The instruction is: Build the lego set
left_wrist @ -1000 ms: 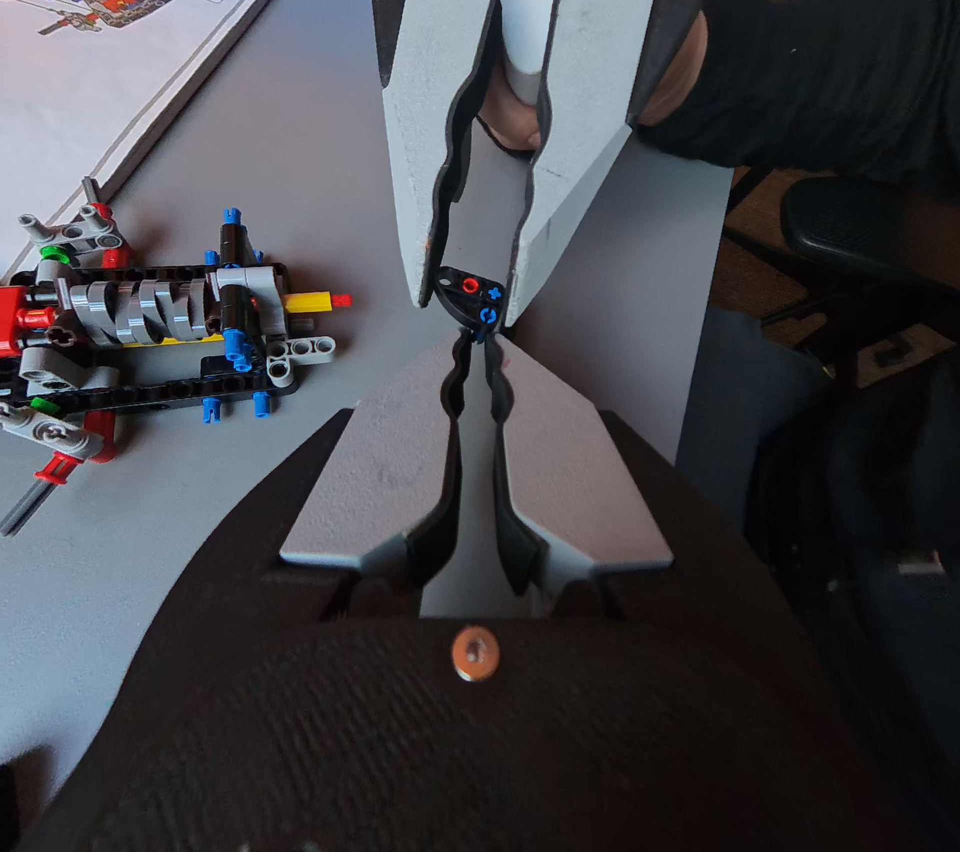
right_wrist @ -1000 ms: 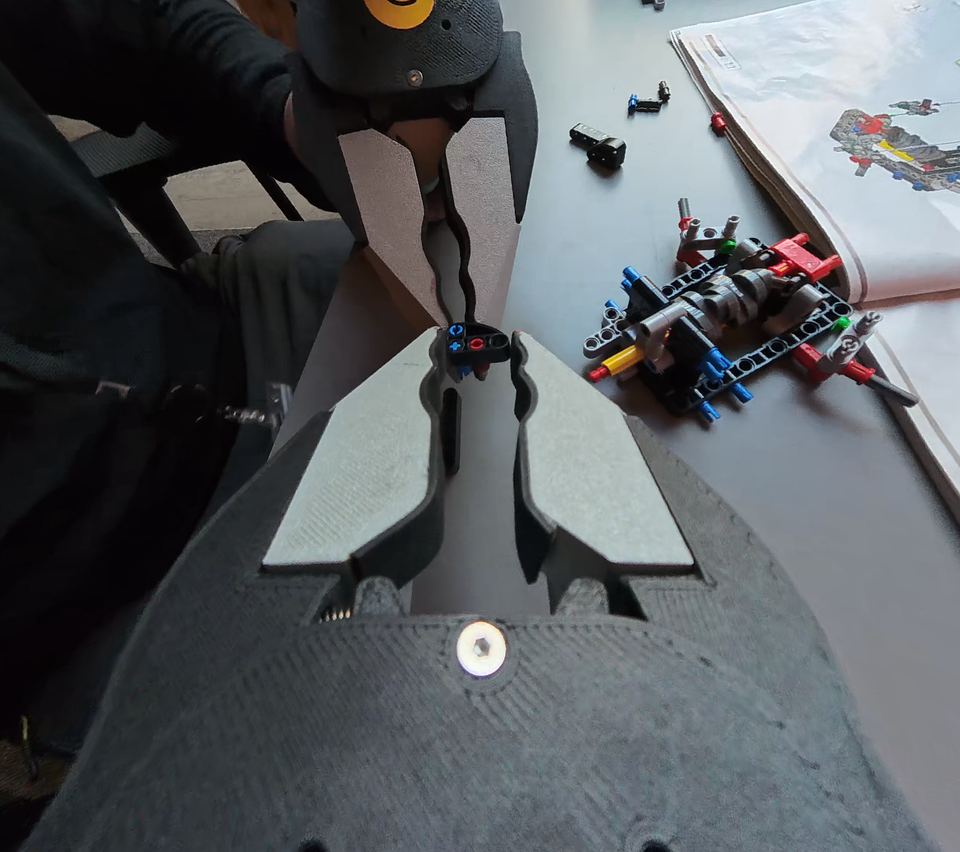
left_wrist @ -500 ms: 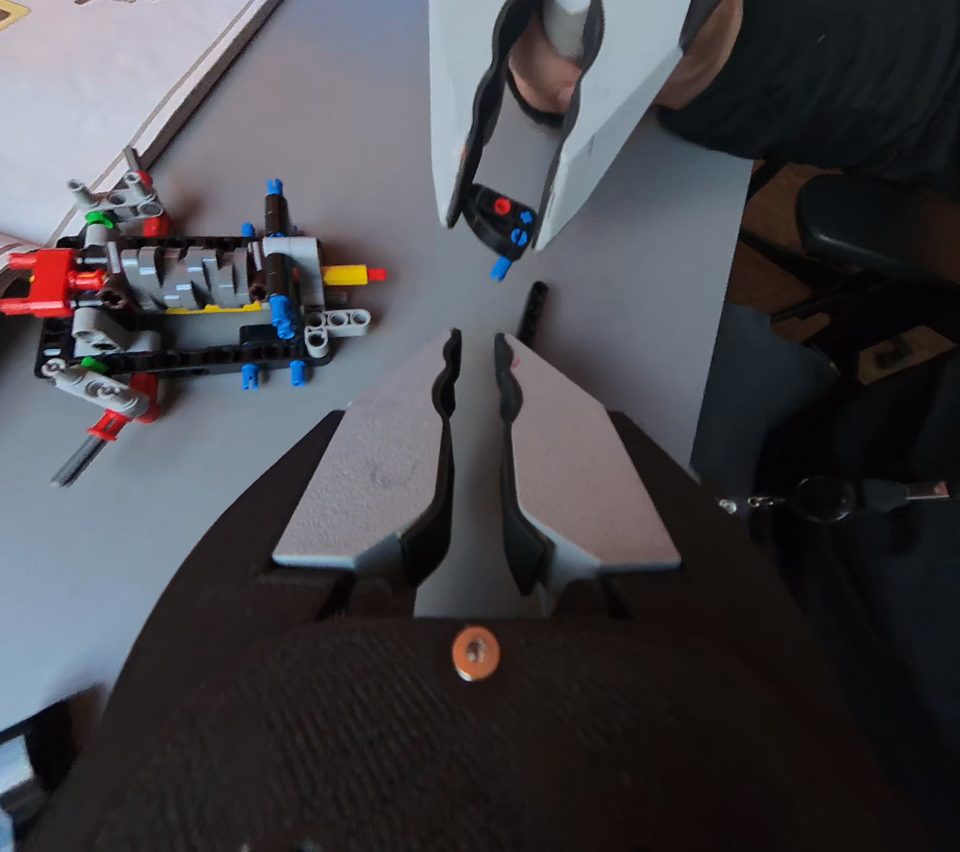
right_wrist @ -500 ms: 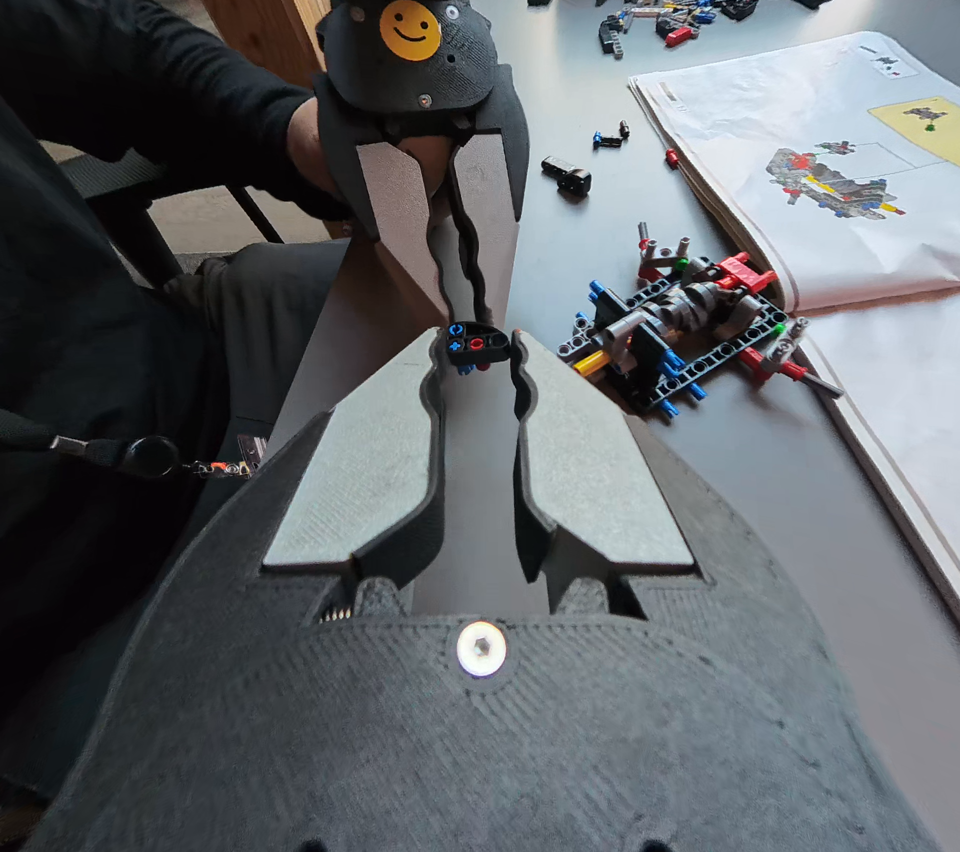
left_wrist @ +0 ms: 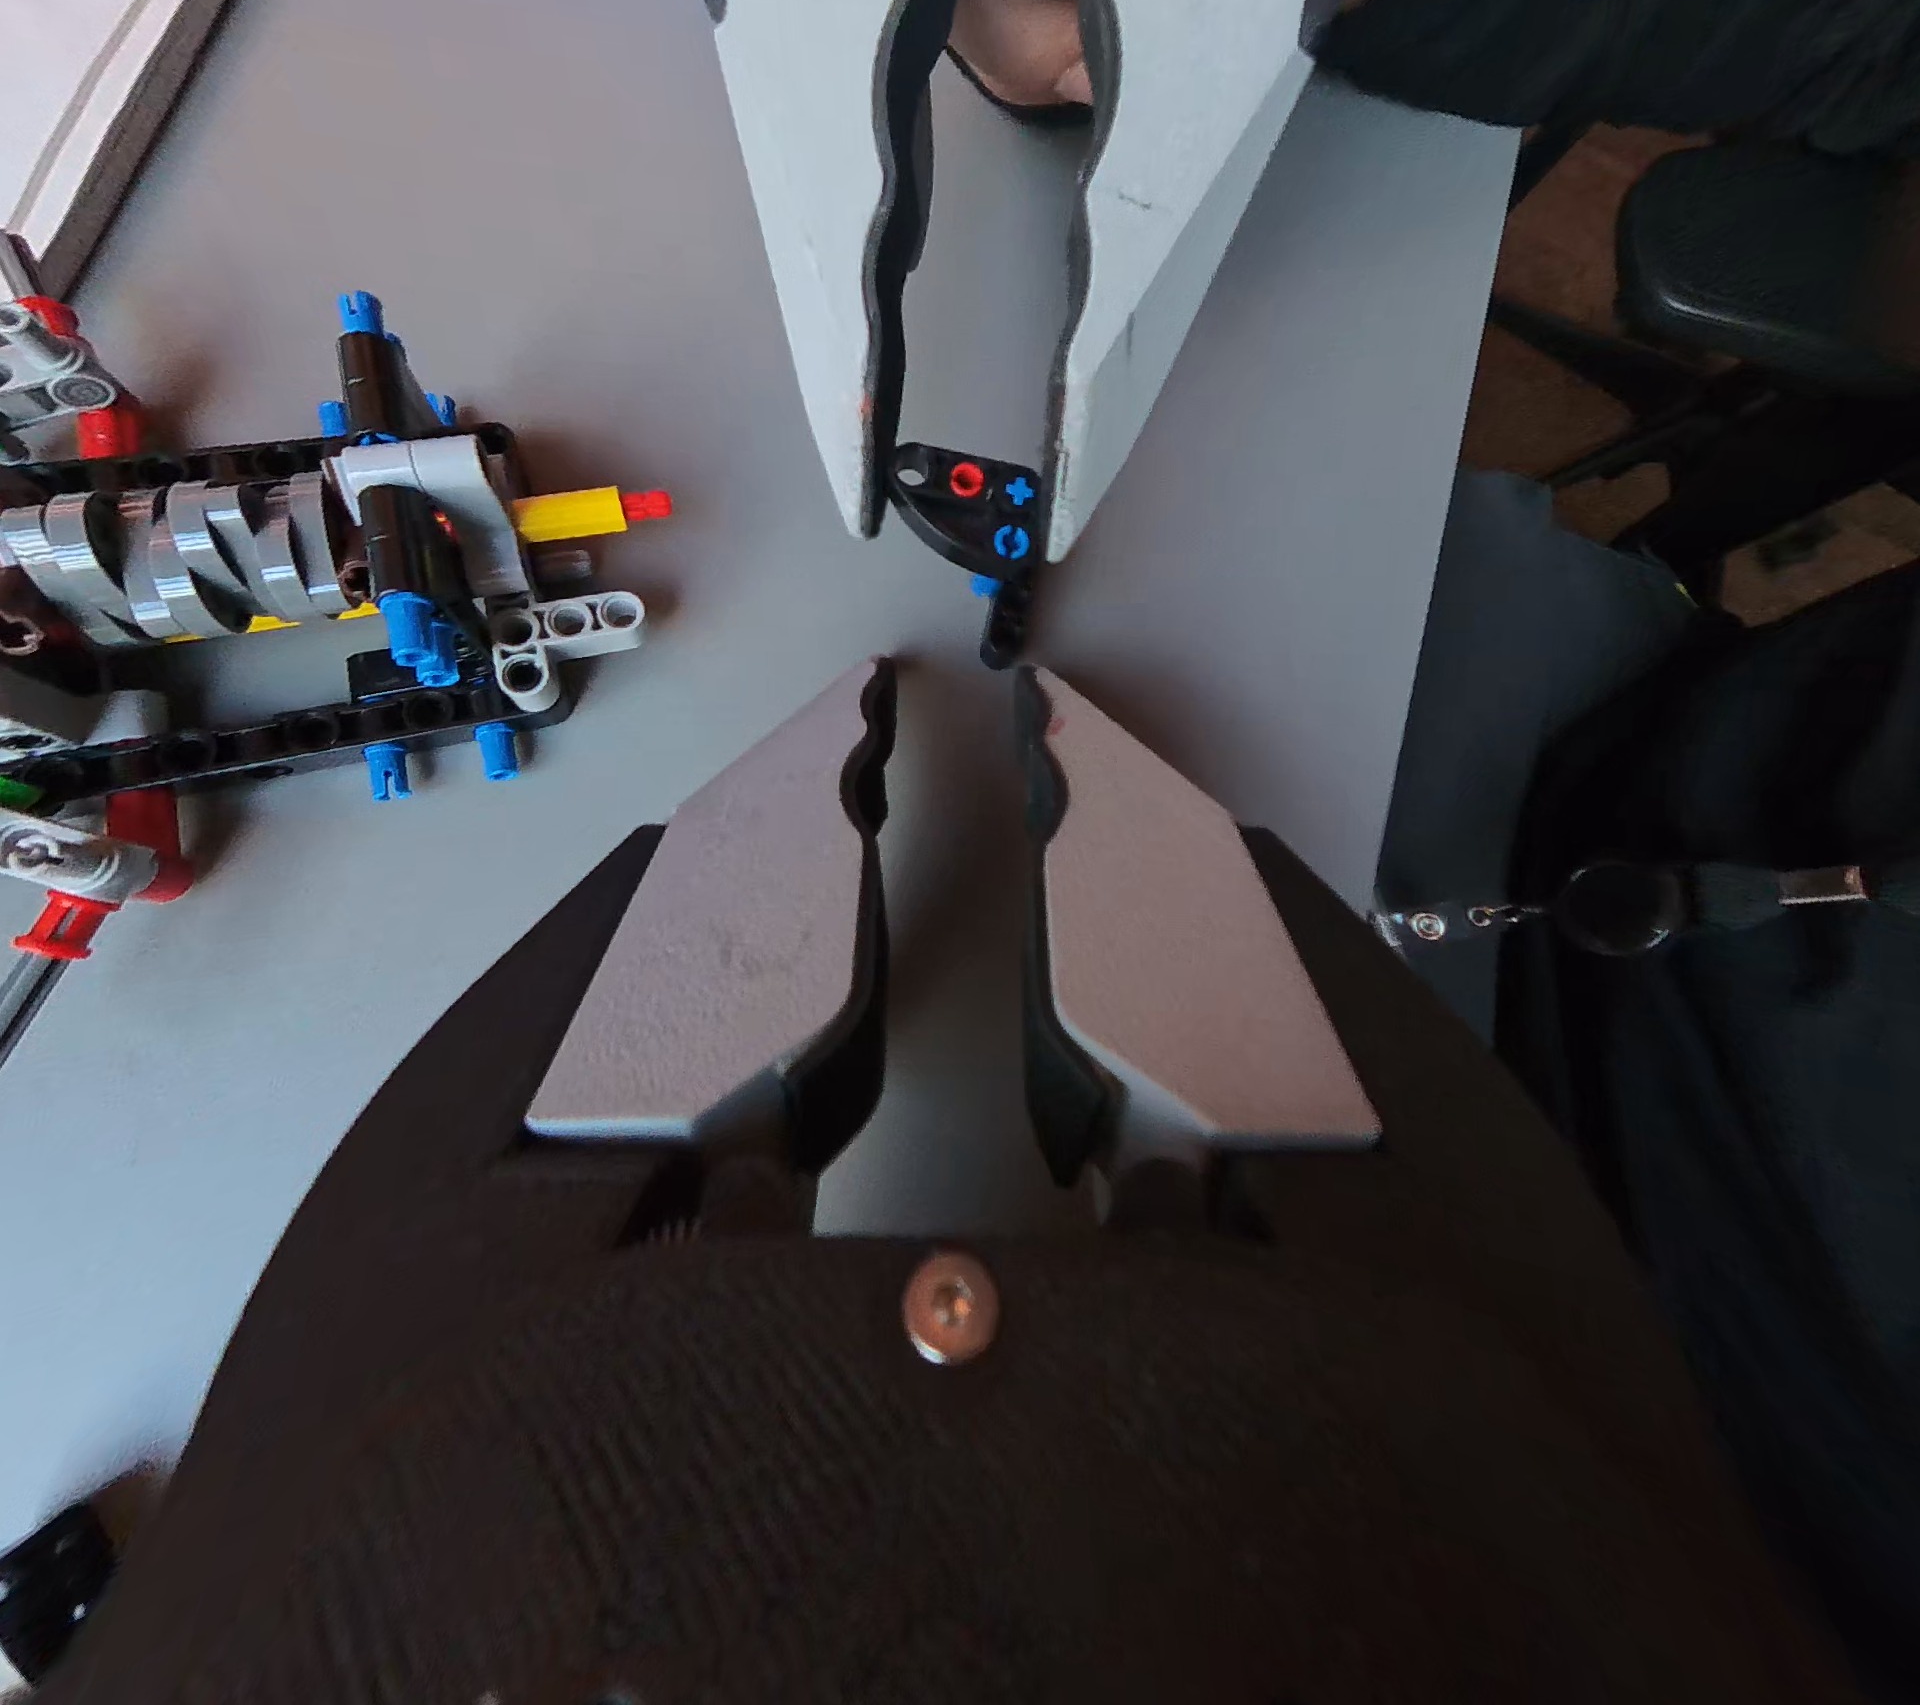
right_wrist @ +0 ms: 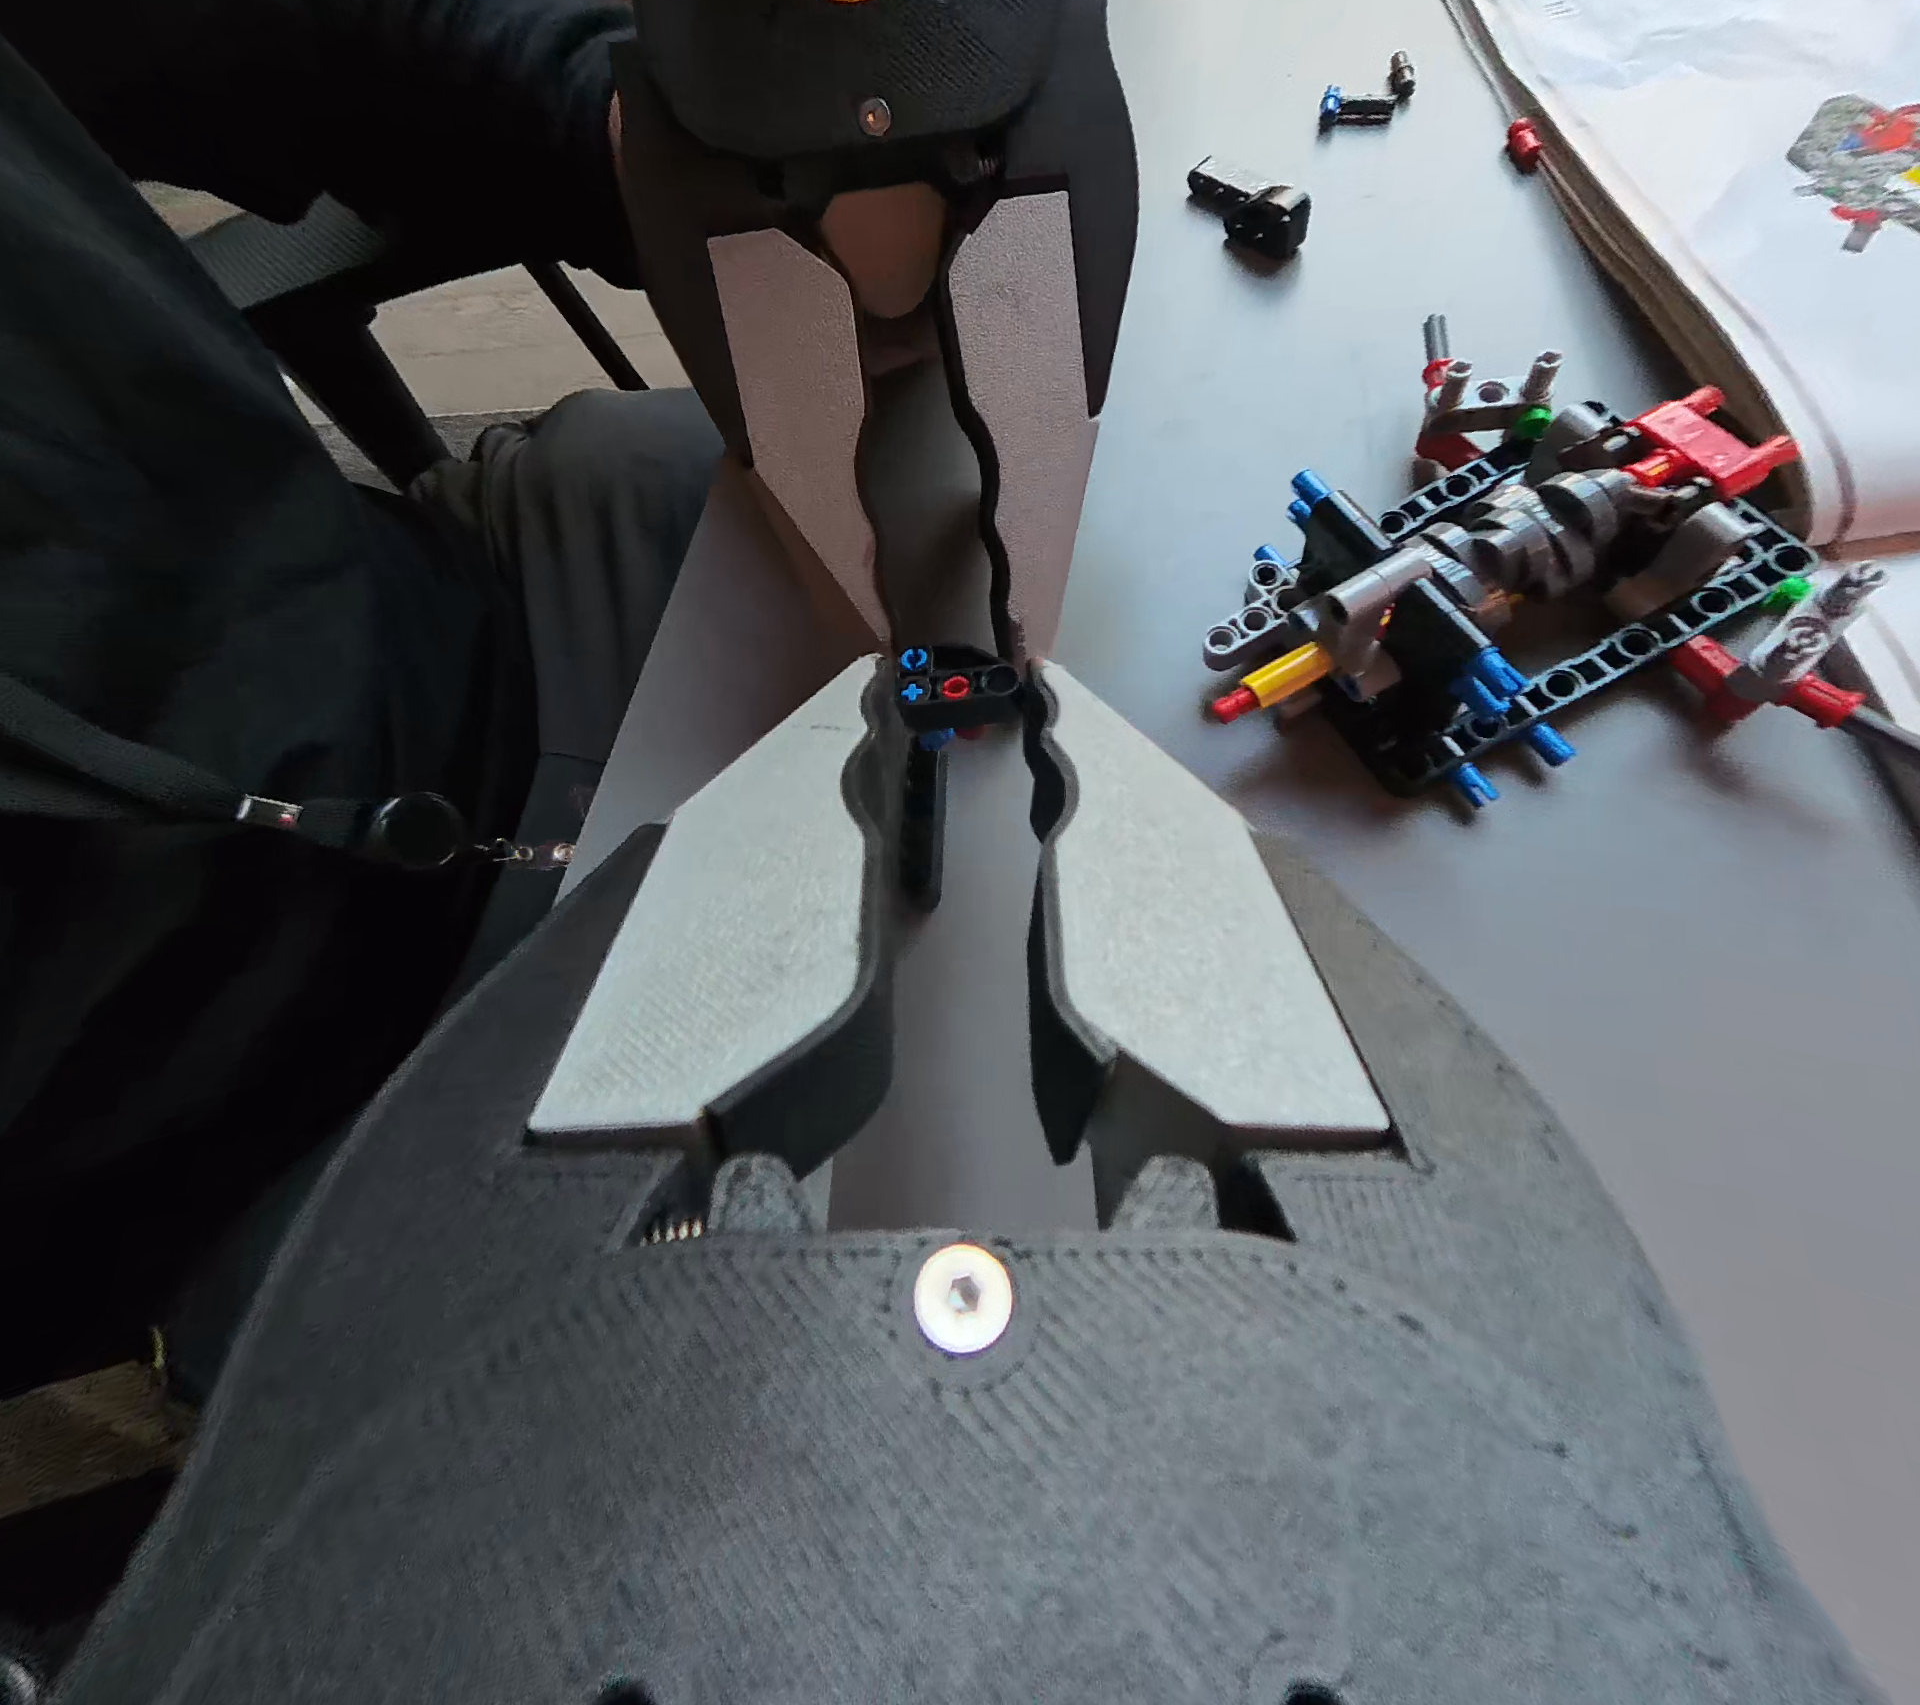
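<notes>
Right gripper (right_wrist: 951,689) is pinching black bracket (right_wrist: 951,679) above table edge | left gripper (left_wrist: 951,689) is waiting narrowly apart, holding nothing | step: probably joining black beam (left_wrist: 1008,616) | next: careful alignment, chassis (right_wrist: 1507,606) waiting nearby.

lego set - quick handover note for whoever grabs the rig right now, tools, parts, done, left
Right tool: shut on the small black connector with red and blue pins, above the table edge.
Left tool: open, empty, tips facing that connector.
Chassis: partly built, on the grey table beside the instruction booklet.
Loose parts: beyond it.
Left: fit the connector onto the chassis.
</notes>
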Motion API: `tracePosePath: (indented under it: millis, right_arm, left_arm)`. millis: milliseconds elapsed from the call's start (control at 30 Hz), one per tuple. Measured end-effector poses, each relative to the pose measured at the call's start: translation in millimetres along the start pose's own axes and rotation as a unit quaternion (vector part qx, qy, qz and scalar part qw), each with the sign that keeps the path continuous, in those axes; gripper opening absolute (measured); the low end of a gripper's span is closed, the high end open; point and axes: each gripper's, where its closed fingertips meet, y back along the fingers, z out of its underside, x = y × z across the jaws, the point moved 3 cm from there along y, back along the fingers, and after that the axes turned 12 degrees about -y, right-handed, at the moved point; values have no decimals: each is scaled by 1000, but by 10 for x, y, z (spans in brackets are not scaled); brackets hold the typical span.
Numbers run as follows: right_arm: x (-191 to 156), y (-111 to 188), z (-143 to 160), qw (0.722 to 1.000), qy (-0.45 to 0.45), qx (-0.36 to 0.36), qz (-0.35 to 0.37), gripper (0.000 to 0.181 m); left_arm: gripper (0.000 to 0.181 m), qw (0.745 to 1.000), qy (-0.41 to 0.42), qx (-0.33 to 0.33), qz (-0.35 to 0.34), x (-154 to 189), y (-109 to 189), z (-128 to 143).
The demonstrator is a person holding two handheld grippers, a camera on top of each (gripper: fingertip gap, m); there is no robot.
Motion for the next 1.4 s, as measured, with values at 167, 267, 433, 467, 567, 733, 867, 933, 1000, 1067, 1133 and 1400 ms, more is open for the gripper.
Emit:
tracePosePath:
  millis: [167, 267, 433, 467, 567, 733, 867, 933, 1000, 1067, 1133, 1400]
  right_arm:
    - [-4, -48, 46, 1000, -19, -9, -14, 22]
    - [-11, -51, 41, 1000, -19, -6, -16, 22]
    - [-26, -50, 44, 1000, -18, -4, -15, 22]
    - [-38, -45, 31, 1000, -19, 1, -18, 22]
    - [-54, -19, -23, 999, -18, 20, -20, 22]
    - [-92, 6, -66, 998, -11, 42, -34, 22]
    - [-104, 29, -88, 997, -18, 55, -48, 22]
    - [-97, 38, -99, 996, -26, 63, -53, 22]
    - [-93, 45, -97, 995, -42, 62, -66, 22]
    - [-86, 43, -70, 994, -56, 49, -76, 25]
    - [-84, 44, -65, 995, -53, 48, -73, 23]
    - [-64, -3, -15, 999, -15, 21, -26, 22]
  left_arm:
    - [22, 1000, -2, 2, 3, 18, -8, -14]
    - [18, 1000, -10, 12, 2, 42, 5, -40]
    - [16, 999, 18, 46, 18, 54, 59, -97]
    - [17, 998, 28, 48, 18, 44, 61, -102]
    - [21, 996, 53, 63, 17, 17, 69, -145]
    - [9, 989, 84, 103, 69, 77, 109, -234]
    - [8, 985, 93, 123, 80, 85, 130, -262]
    - [8, 984, 90, 130, 76, 77, 141, -271]
    - [5, 985, 82, 131, 72, 76, 149, -268]
    - [3, 987, 74, 127, 68, 78, 157, -258]
    - [3, 987, 76, 124, 74, 85, 160, -245]
    - [3, 994, 41, 87, 54, 93, 79, -200]
